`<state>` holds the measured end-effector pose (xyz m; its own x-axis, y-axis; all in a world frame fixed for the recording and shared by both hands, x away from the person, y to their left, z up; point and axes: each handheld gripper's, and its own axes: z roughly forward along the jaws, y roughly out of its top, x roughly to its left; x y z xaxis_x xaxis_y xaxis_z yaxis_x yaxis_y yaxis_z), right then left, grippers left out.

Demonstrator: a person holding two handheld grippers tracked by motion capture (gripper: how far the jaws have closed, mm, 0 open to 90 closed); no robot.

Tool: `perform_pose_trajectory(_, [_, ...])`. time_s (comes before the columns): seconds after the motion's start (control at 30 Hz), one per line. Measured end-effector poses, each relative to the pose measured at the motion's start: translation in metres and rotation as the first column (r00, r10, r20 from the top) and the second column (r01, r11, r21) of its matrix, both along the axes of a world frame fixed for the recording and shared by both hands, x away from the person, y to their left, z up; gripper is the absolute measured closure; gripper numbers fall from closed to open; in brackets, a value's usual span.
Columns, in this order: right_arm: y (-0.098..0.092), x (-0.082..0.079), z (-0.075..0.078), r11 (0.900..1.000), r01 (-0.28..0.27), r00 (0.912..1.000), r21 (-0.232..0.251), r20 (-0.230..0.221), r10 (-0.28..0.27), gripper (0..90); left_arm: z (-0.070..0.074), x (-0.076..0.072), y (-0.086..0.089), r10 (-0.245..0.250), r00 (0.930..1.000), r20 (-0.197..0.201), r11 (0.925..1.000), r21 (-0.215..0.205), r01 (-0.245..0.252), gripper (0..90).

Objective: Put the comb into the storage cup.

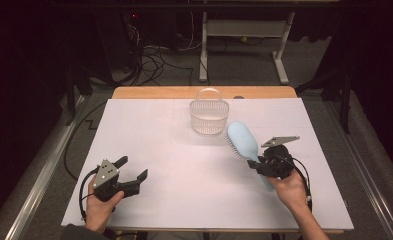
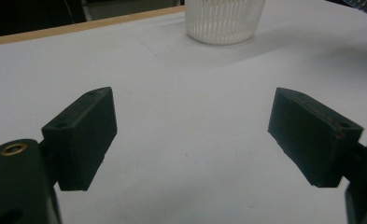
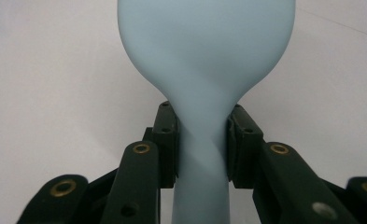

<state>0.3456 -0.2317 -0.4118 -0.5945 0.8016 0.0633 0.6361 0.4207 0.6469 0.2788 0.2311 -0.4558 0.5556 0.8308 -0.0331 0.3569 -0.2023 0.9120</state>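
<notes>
White sheeting covers my bench [image 1: 149, 130], with a strip of bare wood at its far edge and cables on the dark floor beyond. On my right side I have the pale blue hairbrush [image 1: 244, 140] – my right gripper [image 1: 262, 162] has its jaws clamped on the narrow neck of the handle, the head pointing away toward the far side, bristles facing left. Its head is just beside the white slatted basket [image 1: 209, 117], which stands upright near the far middle of the sheet. Well apart, at the near left, my left gripper [image 1: 133, 168] sits with jaws spread wide – nothing between them but bare sheet.
</notes>
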Motion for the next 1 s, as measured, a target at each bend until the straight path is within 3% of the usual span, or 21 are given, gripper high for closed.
perform_pose_trajectory(0.13, [0.000, -0.006, 0.000, 1.000, -0.008, 0.9999, 0.022, 0.014, 0.008, 70.5, 0.002, 0.001, -0.003, -0.018, 0.9998, -0.011, 0.9996, -0.022, 0.018, 16.5])
perform_pose_trajectory(0.4, [0.007, -0.013, 0.002, 0.998, -0.035, 0.9991, 0.049, 0.027, 0.034, 70.5, 0.005, 0.002, -0.008, -0.050, 0.9984, -0.024, 0.9984, -0.025, 0.050, 17.1])
perform_pose_trajectory(0.67, [0.014, -0.016, 0.000, 0.997, -0.057, 0.9980, 0.054, 0.032, 0.055, 70.5, 0.005, 0.005, -0.011, -0.072, 0.9968, -0.035, 0.9967, -0.040, 0.071, 17.2])
perform_pose_trajectory(1.0, [0.018, -0.021, 0.003, 0.994, -0.073, 0.9960, 0.082, 0.057, 0.068, 70.5, 0.008, 0.012, -0.029, -0.111, 0.9930, -0.038, 0.9932, -0.038, 0.110, 18.1])
